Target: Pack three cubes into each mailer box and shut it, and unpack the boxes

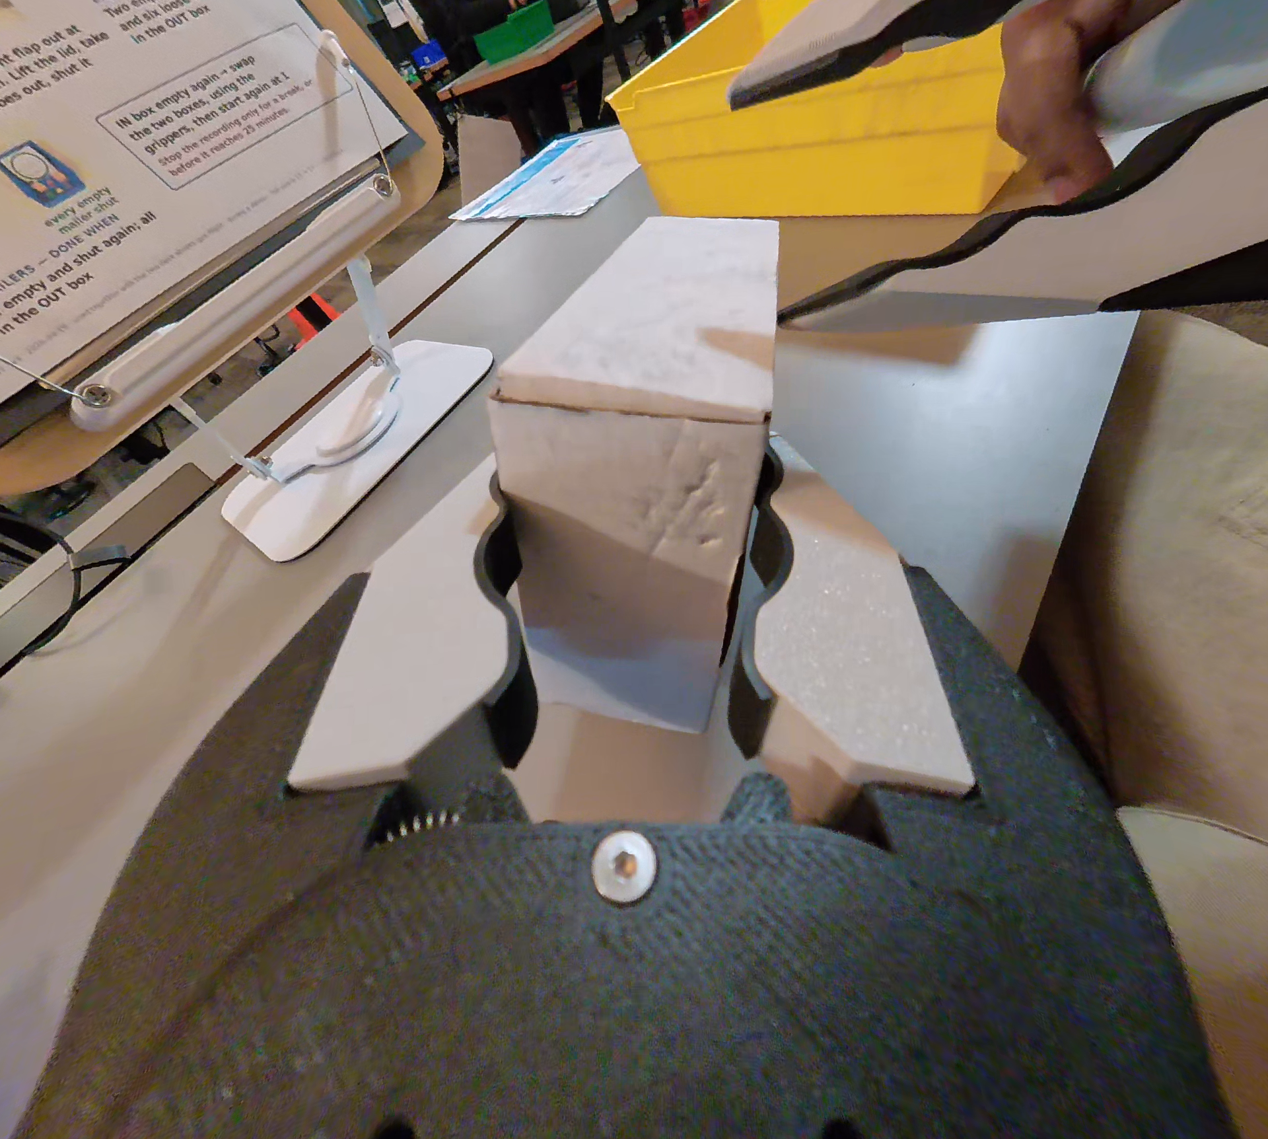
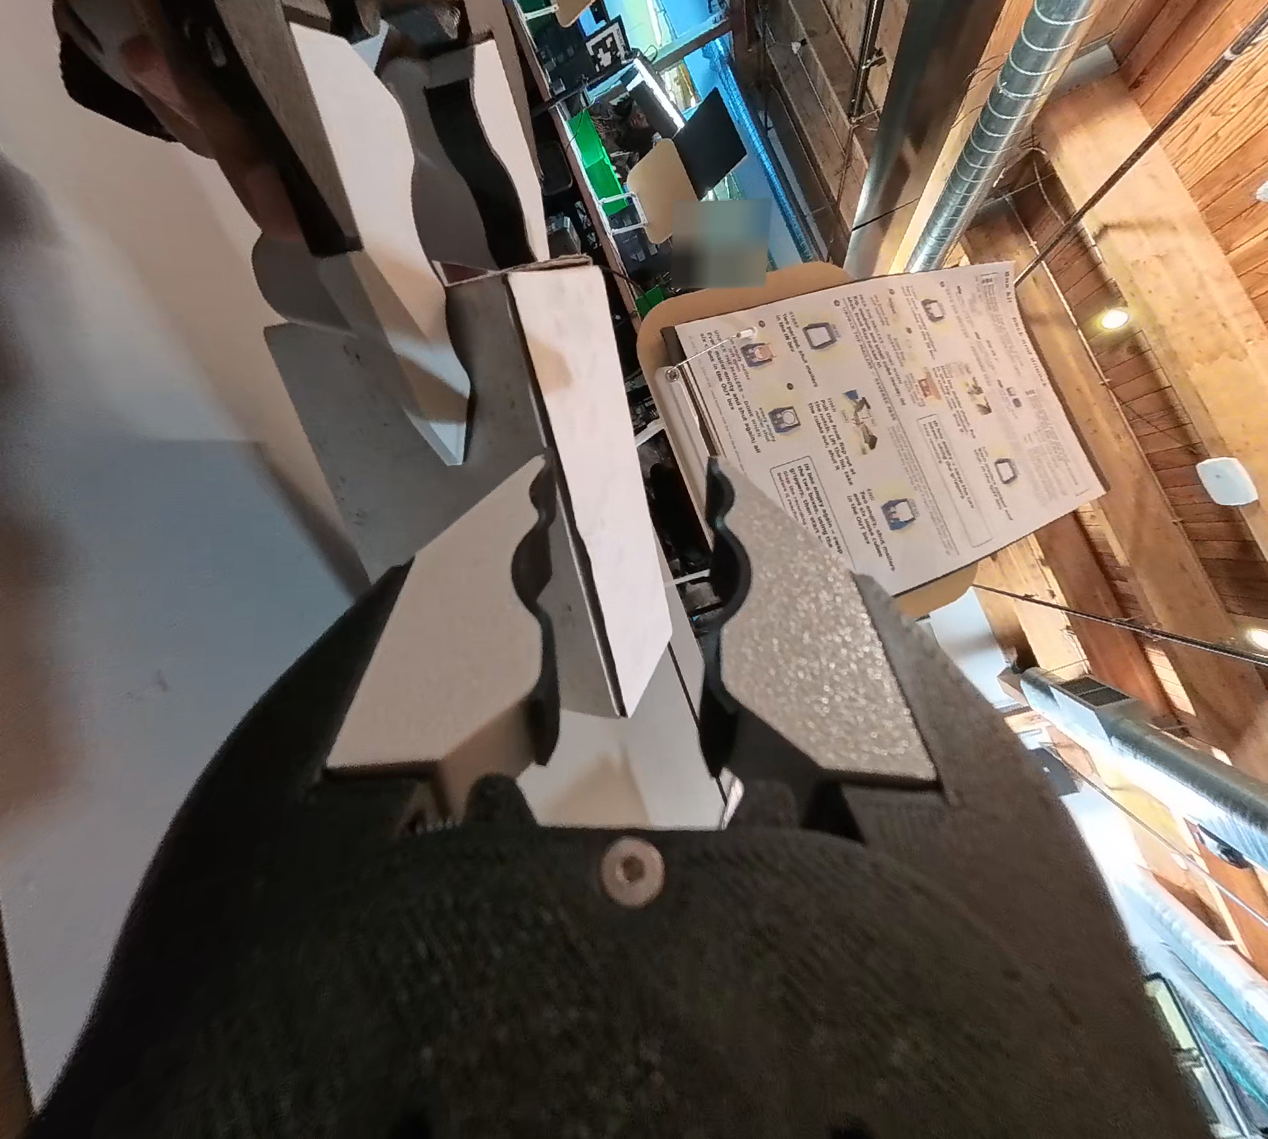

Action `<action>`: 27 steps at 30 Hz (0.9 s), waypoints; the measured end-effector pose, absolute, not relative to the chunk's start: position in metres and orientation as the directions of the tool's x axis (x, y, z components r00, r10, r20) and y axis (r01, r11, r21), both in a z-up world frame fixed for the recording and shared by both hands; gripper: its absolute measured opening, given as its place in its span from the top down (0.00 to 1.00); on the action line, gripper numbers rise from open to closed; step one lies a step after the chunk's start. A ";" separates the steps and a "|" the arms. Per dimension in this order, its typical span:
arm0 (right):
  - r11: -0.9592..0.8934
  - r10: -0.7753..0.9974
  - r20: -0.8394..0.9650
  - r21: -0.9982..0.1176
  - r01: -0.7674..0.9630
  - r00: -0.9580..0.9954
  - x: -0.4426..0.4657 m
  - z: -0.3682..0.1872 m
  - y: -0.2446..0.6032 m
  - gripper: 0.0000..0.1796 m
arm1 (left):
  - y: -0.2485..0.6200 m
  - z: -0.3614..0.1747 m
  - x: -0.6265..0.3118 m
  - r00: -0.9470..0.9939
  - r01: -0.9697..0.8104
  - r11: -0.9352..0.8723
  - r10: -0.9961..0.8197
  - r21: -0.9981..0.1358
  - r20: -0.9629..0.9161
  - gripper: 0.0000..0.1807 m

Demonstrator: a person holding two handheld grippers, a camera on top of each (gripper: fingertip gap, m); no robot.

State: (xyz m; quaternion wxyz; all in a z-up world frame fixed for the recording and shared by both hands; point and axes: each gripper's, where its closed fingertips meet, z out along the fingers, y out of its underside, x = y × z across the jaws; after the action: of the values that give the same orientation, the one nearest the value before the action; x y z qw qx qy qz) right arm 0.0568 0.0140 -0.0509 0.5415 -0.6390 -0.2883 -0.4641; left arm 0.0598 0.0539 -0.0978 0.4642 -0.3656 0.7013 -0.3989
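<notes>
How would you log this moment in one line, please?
left gripper: shut on mailer box | right gripper: open, at box | lid: shut

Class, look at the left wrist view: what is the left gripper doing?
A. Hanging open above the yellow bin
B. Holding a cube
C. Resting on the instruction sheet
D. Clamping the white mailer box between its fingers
D: the left gripper has its two fingers pressed against opposite sides of the shut white mailer box.

left gripper (image 1: 628, 591): black textured body | silver hex screw | white wavy-edged jaws; right gripper (image 2: 628, 612): same
</notes>
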 end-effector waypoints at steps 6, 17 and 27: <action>-0.265 -0.114 0.943 -0.331 0.906 0.312 0.053 -0.055 0.014 0.81 | 0.053 -0.098 0.060 -0.292 -0.149 0.449 -0.871 -0.881 -0.394 0.63; -0.250 -0.162 0.885 -0.466 0.849 0.437 0.056 -0.056 0.016 0.79 | 0.057 -0.101 0.059 -0.288 -0.181 0.501 -0.850 -0.846 -0.442 0.63; -0.222 -0.085 0.914 -0.406 0.887 0.397 0.050 -0.059 0.016 0.80 | 0.057 -0.104 0.057 -0.303 -0.166 0.559 -0.813 -0.812 -0.498 0.63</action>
State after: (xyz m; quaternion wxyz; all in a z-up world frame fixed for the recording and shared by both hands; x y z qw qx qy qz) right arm 0.0496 0.0156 -0.0589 0.5389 -0.6388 -0.3138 -0.4507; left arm 0.0571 0.0568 -0.1036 0.4881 -0.3323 0.7359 -0.3314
